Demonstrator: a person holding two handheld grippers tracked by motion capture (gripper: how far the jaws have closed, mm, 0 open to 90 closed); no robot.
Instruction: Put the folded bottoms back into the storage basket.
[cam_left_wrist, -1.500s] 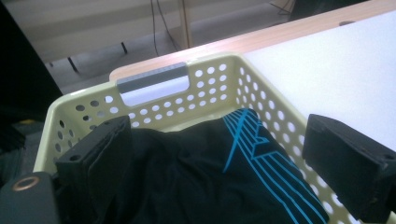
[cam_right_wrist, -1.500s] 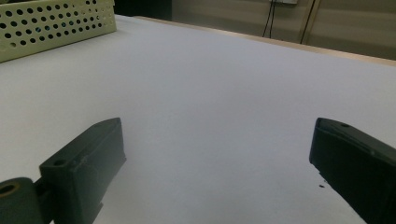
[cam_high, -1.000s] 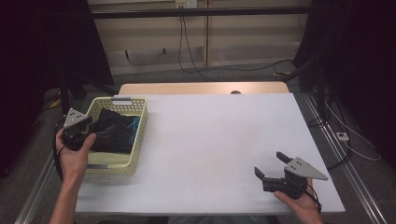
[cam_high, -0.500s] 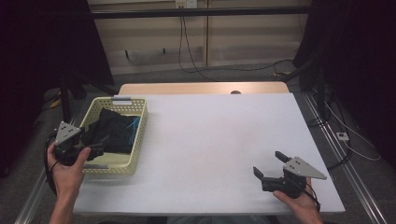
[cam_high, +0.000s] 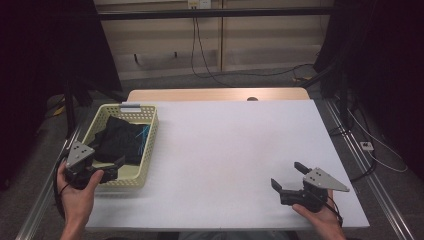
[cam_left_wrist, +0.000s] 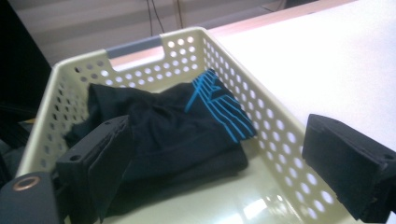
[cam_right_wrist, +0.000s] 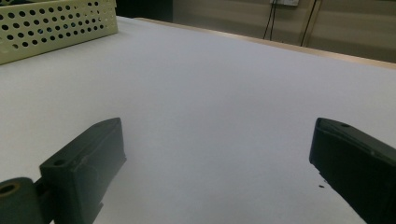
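The left hand-held gripper (cam_high: 107, 169) hangs at the near end of the perforated basket (cam_high: 149, 145), jaws spread wide and empty. Inside the basket lies the black garment with blue stripes (cam_left_wrist: 187, 123), which looks soft, light and floppy; pinching a raised fold seems best. Far right of the basket, the right hand-held gripper (cam_high: 289, 179) gapes empty over the bench (cam_high: 225, 145).

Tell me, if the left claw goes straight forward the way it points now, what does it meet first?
Most likely the dark folded garment in the yellow basket. The left claw is open at the basket's near end and aims at the cloth; depth is hard to judge.
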